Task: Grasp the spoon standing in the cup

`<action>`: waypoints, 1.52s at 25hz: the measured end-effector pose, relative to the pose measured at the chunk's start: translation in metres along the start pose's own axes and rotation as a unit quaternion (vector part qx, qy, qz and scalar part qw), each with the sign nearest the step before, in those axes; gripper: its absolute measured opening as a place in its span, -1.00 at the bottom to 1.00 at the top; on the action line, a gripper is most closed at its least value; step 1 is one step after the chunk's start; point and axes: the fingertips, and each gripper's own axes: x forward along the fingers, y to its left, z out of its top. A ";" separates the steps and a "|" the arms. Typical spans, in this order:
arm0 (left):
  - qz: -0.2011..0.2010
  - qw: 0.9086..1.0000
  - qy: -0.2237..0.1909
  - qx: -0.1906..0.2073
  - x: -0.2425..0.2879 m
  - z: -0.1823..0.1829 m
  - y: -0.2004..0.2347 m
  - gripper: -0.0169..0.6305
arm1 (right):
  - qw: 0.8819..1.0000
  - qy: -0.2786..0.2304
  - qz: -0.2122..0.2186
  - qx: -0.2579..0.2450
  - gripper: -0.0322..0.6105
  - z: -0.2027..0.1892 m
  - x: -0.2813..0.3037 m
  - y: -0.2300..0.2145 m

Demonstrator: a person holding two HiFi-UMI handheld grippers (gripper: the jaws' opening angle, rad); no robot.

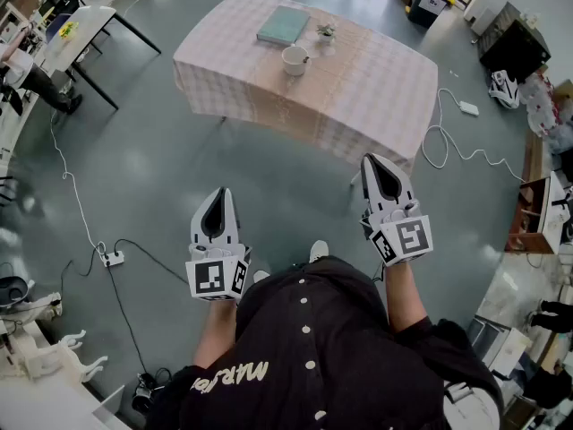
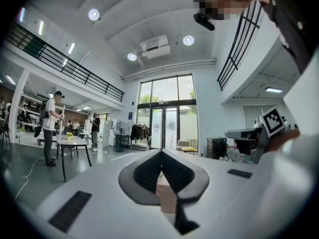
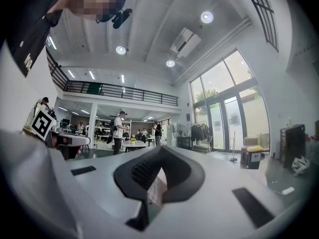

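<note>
A white cup point(image 1: 294, 59) stands on the table with the checked cloth point(image 1: 358, 88), far ahead of me in the head view. The spoon in it is too small to make out clearly. My left gripper point(image 1: 218, 197) and right gripper point(image 1: 379, 163) are held close to my body over the floor, well short of the table, both pointing toward it. Each has its jaws shut with nothing between them. The left gripper point(image 2: 160, 154) and right gripper point(image 3: 160, 150) views look out across the hall and show neither cup nor table.
A green book point(image 1: 284, 25) and a small plant point(image 1: 326, 32) lie beside the cup. Cables, a power strip point(image 1: 112, 258) and a white adapter point(image 1: 468, 108) lie on the floor. A white desk point(image 1: 85, 30) and a person point(image 1: 27, 74) are at far left.
</note>
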 end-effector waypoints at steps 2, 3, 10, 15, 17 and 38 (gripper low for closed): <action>0.001 1.000 0.002 -0.001 -0.002 -0.001 -0.002 -0.91 | 1.000 -0.001 0.001 0.002 -0.89 -0.001 -0.002 0.000; 0.001 1.000 0.002 -0.001 -0.002 -0.001 -0.002 -0.91 | 1.000 -0.002 0.002 0.005 -0.89 -0.001 -0.002 0.000; 0.004 1.000 0.002 -0.004 -0.004 -0.002 0.001 -0.91 | 1.000 -0.004 -0.005 0.014 -0.89 -0.001 -0.003 0.000; 0.003 1.000 0.002 -0.004 -0.003 0.001 -0.002 -0.91 | 1.000 -0.006 -0.003 0.015 -0.89 0.002 -0.005 -0.003; 0.002 1.000 0.003 -0.003 -0.002 0.001 -0.002 -0.91 | 1.000 -0.010 0.003 0.016 -0.89 0.003 -0.005 -0.001; 0.012 1.000 0.007 0.006 0.019 0.001 -0.022 -0.91 | 0.999 -0.017 0.037 0.027 -0.14 0.005 0.011 -0.019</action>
